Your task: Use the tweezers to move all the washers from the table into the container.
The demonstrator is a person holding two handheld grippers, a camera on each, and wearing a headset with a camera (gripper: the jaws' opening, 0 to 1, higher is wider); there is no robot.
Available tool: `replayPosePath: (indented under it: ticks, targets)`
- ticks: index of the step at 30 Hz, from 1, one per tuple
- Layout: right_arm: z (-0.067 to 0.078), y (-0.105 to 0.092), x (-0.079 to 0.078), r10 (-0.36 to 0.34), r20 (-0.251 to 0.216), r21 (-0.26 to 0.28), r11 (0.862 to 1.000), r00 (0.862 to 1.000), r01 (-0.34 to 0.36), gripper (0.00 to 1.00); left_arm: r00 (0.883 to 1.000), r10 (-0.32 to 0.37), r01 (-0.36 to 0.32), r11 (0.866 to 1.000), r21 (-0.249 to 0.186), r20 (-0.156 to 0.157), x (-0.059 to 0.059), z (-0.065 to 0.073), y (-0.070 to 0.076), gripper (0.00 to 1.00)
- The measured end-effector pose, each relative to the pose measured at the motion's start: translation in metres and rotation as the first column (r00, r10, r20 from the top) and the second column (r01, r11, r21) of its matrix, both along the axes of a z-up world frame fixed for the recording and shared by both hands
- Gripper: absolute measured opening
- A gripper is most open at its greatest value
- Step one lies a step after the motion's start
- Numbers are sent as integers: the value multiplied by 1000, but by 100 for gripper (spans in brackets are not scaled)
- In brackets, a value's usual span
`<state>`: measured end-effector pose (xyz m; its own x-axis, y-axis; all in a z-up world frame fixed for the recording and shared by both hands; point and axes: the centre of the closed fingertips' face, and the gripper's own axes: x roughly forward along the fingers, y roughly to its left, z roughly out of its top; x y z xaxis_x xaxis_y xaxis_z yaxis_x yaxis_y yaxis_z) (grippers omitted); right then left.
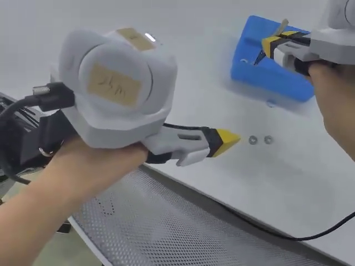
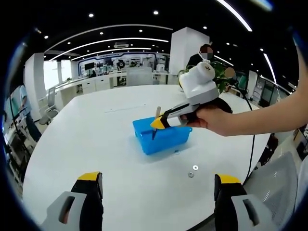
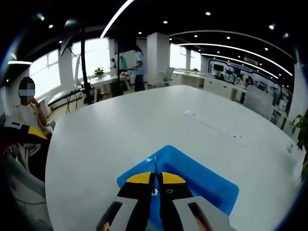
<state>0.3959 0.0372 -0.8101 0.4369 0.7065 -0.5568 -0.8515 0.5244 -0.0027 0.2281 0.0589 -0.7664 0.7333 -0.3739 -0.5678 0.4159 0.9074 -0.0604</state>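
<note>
washers (image 1: 253, 140), two of them, lay flat on the white table (image 1: 222, 183), side by side with a small gap between them and well apart from the blue container (image 1: 277, 77). furthest left in the head view, a perforated metal surface (image 1: 138, 221) sat below the table's near edge. above it a hand (image 1: 94, 172) held the left gripper (image 1: 225, 142) low over the table, its yellow tips pointing toward the washers, near them but not touching. the left gripper view showed that claw spread wide with nothing between its jaws; the washers lay ahead and to the right of centre, nearer than the container. further right on the table top, a black cable (image 1: 310, 233) trailed across the near corner. the container sat beyond the washers, toward the far right of the head view. over it was the right gripper (image 1: 272, 45), its claw closed on the tweezers (image 1: 259, 56), which angled down so that their dark points sat inside the container's rim. in the right gripper view the two yellow tips were pressed close together around the thin tweezer blades, with the container's blue floor directly beneath them. whether the tweezer points held a washer could not be told; they were too small and blurred.
</note>
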Motion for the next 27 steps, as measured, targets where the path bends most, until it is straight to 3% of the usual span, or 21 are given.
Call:
replayPosePath:
  ticks: [9,17,24,27]
  targets:
    - [-7,-2,3,-9,7,-21,1000,1000,9,1,1000,0,0,1000,0,-3,3,-1,3,99]
    - [-5,-2,4,-25,16,-8,1000,1000,25,2,1000,1,-1,1000,-2,-14,-1,-4,3,99]
    - [-3,-6,2,-68,-68,37,997,995,70,3,1000,-3,3,1000,-4,-12,-3,-2,-1,99]
    - [4,-10,3,-88,-70,63,994,994,92,3,1000,-5,5,1000,-1,-9,-5,-2,-2,99]
